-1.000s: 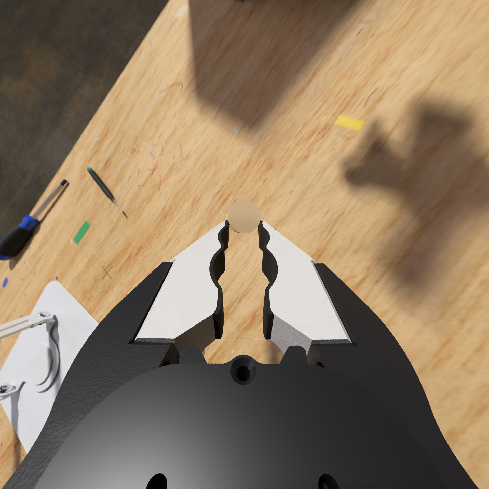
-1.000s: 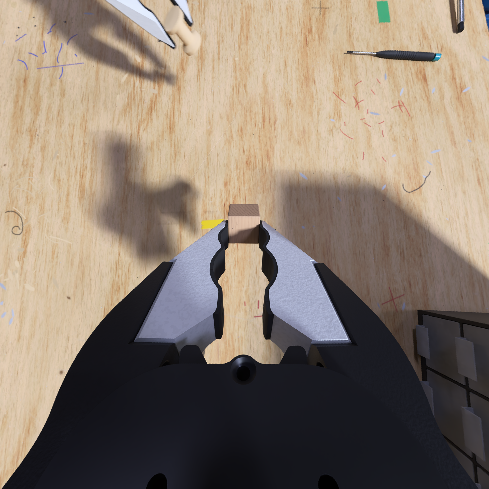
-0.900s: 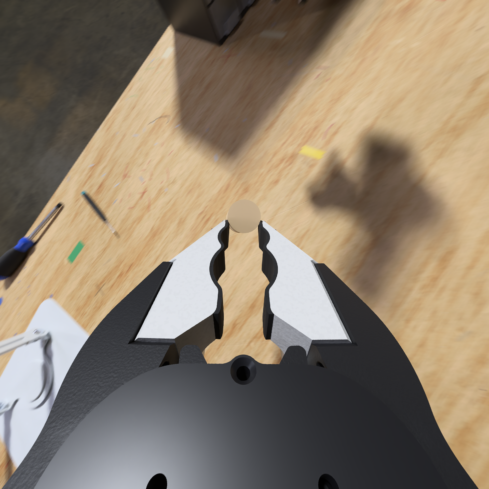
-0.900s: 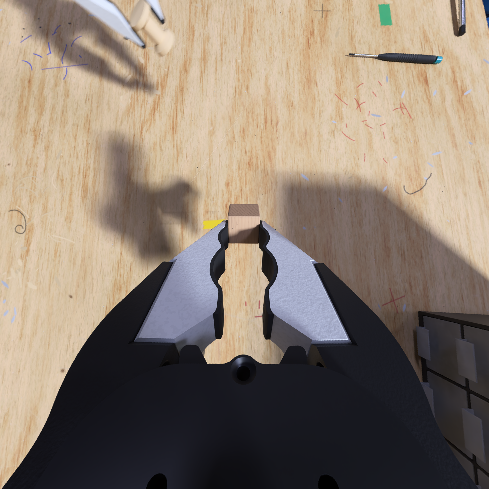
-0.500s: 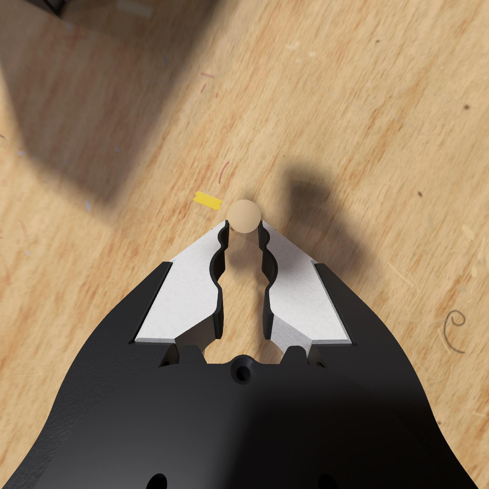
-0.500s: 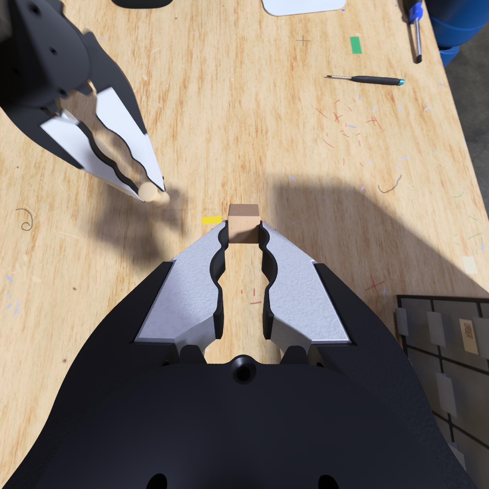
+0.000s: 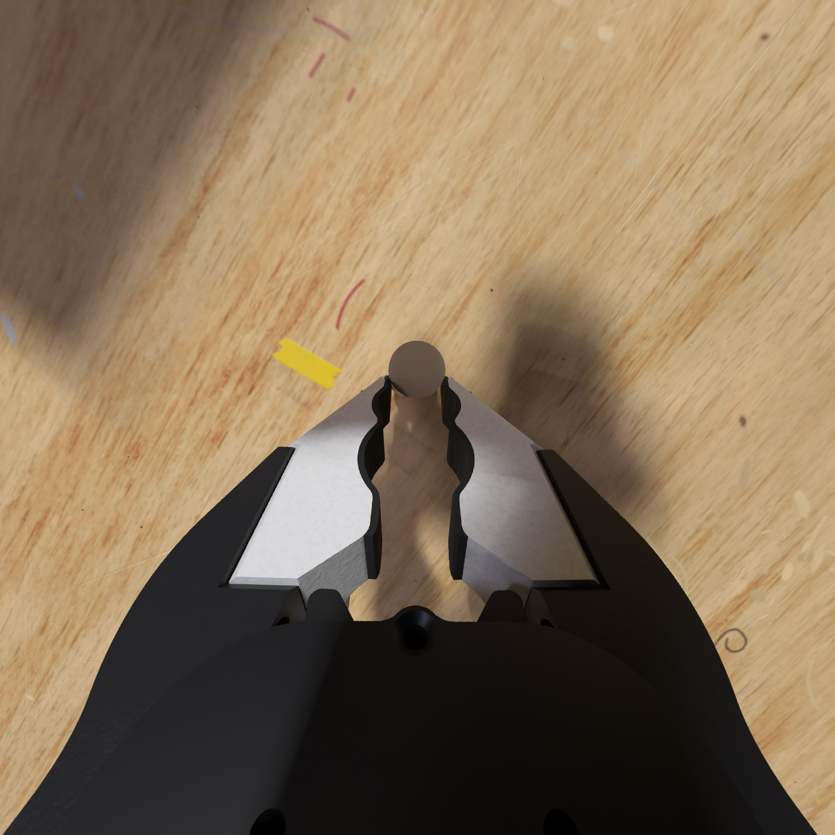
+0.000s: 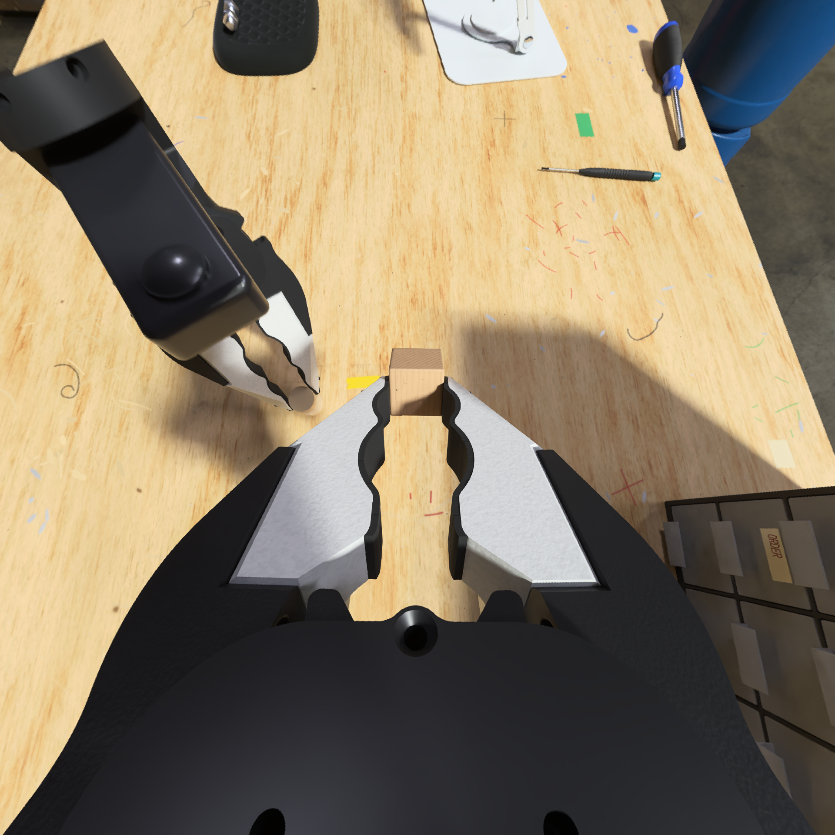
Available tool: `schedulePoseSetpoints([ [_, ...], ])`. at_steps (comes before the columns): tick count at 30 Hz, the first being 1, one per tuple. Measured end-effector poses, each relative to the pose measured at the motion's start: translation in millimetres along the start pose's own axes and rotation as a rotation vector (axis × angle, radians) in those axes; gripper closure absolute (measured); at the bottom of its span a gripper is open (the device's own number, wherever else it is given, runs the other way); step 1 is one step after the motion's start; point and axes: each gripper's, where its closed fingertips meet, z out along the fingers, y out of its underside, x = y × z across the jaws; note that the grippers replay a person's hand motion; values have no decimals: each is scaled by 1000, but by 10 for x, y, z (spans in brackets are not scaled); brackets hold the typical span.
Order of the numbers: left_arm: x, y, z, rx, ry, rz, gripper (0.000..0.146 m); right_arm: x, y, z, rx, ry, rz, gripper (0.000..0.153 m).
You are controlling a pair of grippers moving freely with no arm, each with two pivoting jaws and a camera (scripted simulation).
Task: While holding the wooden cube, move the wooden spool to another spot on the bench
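My left gripper (image 7: 416,384) is shut on the wooden spool (image 7: 416,368), whose round end faces the camera, low over the bench. In the right wrist view the left gripper (image 8: 303,397) slants down from the upper left, with the spool (image 8: 307,401) at its tips at or just above the bench surface. My right gripper (image 8: 416,388) is shut on the wooden cube (image 8: 415,382) and holds it above the bench, just right of the spool.
A yellow tape piece (image 7: 307,363) lies left of the spool, also seen by the cube (image 8: 361,382). A drawer cabinet (image 8: 763,610) stands at the right. At the far end lie a black pad (image 8: 265,36), a white mat (image 8: 497,40), two screwdrivers (image 8: 601,173) (image 8: 671,81) and green tape (image 8: 584,124).
My left gripper has carried the spool across the bench toward the cube and lowered it near the yellow tape. The right gripper has risen and tilted, still holding the cube.
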Motion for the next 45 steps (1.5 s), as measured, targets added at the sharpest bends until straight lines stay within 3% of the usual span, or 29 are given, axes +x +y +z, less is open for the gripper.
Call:
schedulePoseSetpoints([
  [6,30,93,69,-35,12,11,125,-2,-15,-35,20,-5,-2,131],
  [9,2,43,9,17,8,0,95,1,-25,-38,25,-2,-2,131],
  [11,-92,-47,-230,88,-31,-18,90,-8,-36,-39,27,-3,-7,131],
  [14,-375,-81,-880,235,-138,-69,92,-17,-53,-43,30,2,-15,131],
  [17,-828,255,-1558,324,-292,-186,98,-19,-77,-45,37,9,-23,131],
  [20,-1158,775,-1796,310,-245,-306,101,-3,-90,-37,40,20,-23,131],
  [22,-1403,1080,-1722,239,-242,-294,103,3,-90,-13,36,21,-19,131],
  [26,-1602,1313,-1320,151,-156,-51,97,13,-44,87,-3,15,-11,131],
  [29,-1696,1303,-1083,109,-121,74,96,30,3,157,-37,16,-6,131],
  [33,-1822,1260,-858,97,-80,211,108,52,26,216,-53,17,5,131],
  [41,-1869,1151,-613,123,-56,342,128,121,118,284,-89,22,23,131],
  [45,-1830,1171,-479,105,-32,411,128,137,160,312,-109,21,29,131],
])
